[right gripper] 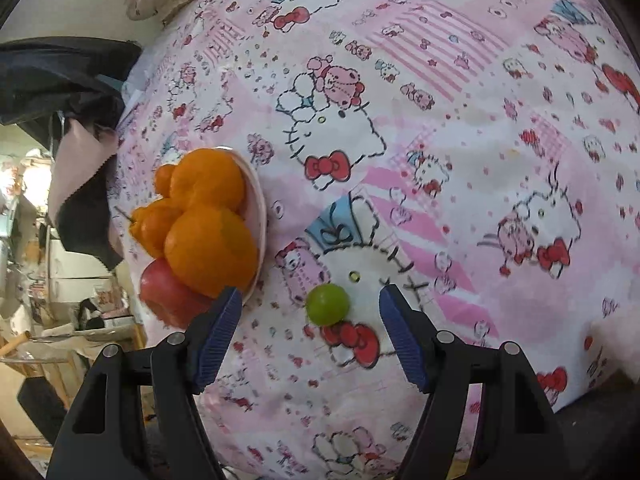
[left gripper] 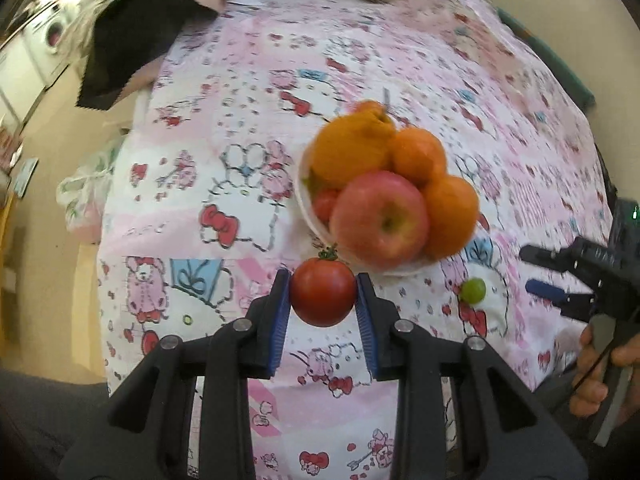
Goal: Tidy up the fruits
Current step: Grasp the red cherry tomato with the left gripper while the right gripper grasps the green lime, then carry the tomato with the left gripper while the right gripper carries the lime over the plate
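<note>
Gripping a tomato [left gripper: 322,297], the left gripper [left gripper: 323,300] had its ribbed blue pads [left gripper: 281,312] pressed against both flanks of the fruit, jaws drawn narrow around it. The tomato was round, smooth and glossy red, with a green calyx on top, and it hung clear above the cloth [left gripper: 224,184], just short of the bowl [left gripper: 310,216].

The bowl was shallow, white and smooth-rimmed. It held a heap: a pink-red apple [left gripper: 380,216] with a dimpled stem hollow at the front, three oranges with dull, pebbled skin, the largest [left gripper: 348,152] knobbed at the top with a short stalk, and a small red fruit [left gripper: 325,204] tucked low at the left rim, its kind not discernible.

The right gripper [right gripper: 310,332] stood with jaws wide apart and nothing between the pads. A small, round, smooth green fruit [right gripper: 327,305] lay on the cloth just ahead of the open jaws, nearer the left pad [right gripper: 218,332], touching neither. It rested beside the bowl, apart from it.

The cloth was a thin cotton sheet, printed in pink, white and red with cartoon cats and bows, lying mostly flat with slight creases. Both grippers were of matte black plastic with metal pivot pins. A hand [left gripper: 596,376] was wrapped around the right gripper's handle in the left wrist view. Dark fabric [left gripper: 132,44] with a pinked edge lay at the far corner.
</note>
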`<state>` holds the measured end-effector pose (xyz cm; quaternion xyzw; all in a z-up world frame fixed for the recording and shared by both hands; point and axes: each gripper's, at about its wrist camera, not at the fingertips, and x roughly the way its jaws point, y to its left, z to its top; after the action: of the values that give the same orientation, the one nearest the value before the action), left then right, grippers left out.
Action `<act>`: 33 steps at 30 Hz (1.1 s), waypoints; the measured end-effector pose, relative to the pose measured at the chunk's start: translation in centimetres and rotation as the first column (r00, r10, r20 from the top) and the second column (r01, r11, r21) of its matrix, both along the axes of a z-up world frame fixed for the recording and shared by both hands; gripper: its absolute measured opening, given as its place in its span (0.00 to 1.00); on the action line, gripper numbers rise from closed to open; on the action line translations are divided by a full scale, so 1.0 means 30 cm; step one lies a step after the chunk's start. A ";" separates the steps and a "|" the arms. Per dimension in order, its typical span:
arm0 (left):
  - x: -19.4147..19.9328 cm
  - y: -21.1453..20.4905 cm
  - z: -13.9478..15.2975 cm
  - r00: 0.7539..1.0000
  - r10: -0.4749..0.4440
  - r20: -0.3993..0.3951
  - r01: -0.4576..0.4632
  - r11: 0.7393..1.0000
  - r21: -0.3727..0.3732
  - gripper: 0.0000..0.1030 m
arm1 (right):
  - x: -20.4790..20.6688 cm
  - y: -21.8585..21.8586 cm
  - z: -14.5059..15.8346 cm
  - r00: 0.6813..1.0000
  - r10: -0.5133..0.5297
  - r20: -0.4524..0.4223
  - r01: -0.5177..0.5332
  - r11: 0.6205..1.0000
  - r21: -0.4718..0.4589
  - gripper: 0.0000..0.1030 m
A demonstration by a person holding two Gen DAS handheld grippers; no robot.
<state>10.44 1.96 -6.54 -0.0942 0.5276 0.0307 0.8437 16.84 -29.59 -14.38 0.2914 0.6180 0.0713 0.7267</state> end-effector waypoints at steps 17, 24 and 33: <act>0.013 0.023 0.027 0.999 0.038 -0.020 -0.039 0.996 -0.084 0.27 | 0.032 0.284 -0.139 0.922 0.371 -0.112 -0.386 0.854 -0.350 0.56; 0.007 0.029 0.023 0.999 0.046 -0.016 -0.046 0.997 -0.057 0.27 | 0.022 0.305 -0.130 0.910 0.403 -0.098 -0.406 0.817 -0.409 0.34; 0.001 0.053 0.024 0.998 0.067 0.005 -0.067 0.998 -0.017 0.27 | 0.004 0.218 -0.023 0.944 0.330 0.001 -0.311 0.889 -0.337 0.34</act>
<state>10.46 3.55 -5.81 -0.1190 0.5220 0.0543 0.8429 16.97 -23.06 -15.08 0.0564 0.6391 0.0934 0.7613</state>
